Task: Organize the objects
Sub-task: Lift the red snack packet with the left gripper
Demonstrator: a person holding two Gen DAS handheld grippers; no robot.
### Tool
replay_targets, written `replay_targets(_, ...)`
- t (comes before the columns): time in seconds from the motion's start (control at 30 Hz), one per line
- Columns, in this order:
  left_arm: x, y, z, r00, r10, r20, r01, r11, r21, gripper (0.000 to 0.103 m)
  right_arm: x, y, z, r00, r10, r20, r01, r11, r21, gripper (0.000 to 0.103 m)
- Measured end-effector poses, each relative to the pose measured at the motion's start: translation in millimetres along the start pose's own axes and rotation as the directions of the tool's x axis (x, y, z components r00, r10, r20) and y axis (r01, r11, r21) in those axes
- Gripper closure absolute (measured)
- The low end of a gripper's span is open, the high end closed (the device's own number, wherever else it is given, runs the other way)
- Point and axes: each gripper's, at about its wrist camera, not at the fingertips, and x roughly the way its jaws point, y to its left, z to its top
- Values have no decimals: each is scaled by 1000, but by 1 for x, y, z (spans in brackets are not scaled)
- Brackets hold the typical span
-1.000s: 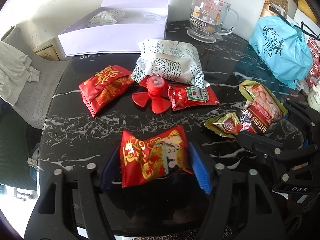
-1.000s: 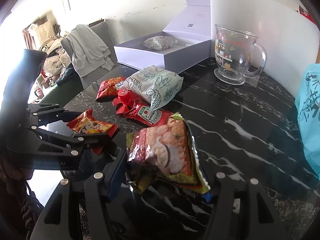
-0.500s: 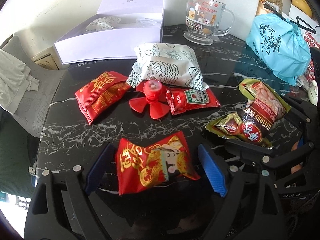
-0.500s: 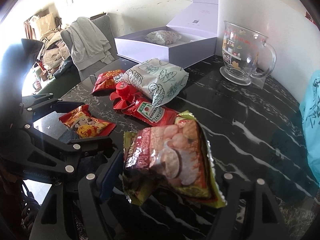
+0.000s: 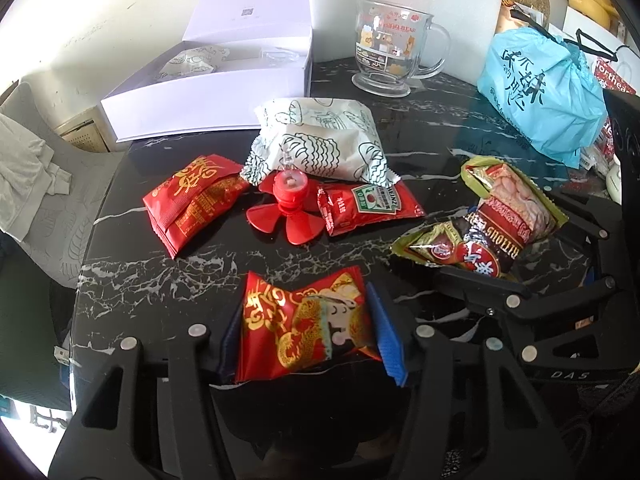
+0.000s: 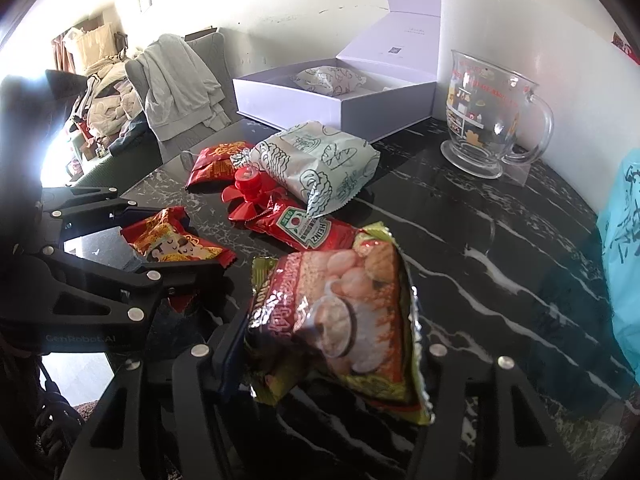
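While our left gripper (image 5: 306, 336) closes its blue pads onto the red-and-gold snack packet (image 5: 300, 326) at the near edge of the black marble table (image 5: 168, 280), our right gripper (image 6: 332, 344) closes on the green-edged shrimp snack bag (image 6: 340, 312) (already crumpled). Slippery foil may squirt out sideways, we judge, or a hard squeeze could burst a puffed bag before either reaches the white box (image 5: 200, 104).

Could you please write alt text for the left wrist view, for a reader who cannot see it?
The left claw is closing on a red and gold snack packet on a black marble table. Behind lie another red packet, a red toy fan, a ketchup sachet and a white patterned bag. The right claw has a green-edged snack bag between its jaws.
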Motion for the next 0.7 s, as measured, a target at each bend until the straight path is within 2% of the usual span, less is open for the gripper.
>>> replay_targets(0.27, -3, 4, 3, 1000, -7, -16, 6, 1000, -20, 55, -4, 2, 2, 1000, 5, 1, -5, 1000, -11, 45)
replay_targets(0.53, -13, 9, 8, 1000, -15, -10, 14, 999, -52, 66, -20, 1, 11, 1000, 0, 31, 0, 1000, -15, 45)
replay_targets(0.7, -18, 11, 10, 1000, -14, 0, 14, 998, -53, 67, -26, 1, 16, 999, -3, 43, 4, 1000, -20, 45)
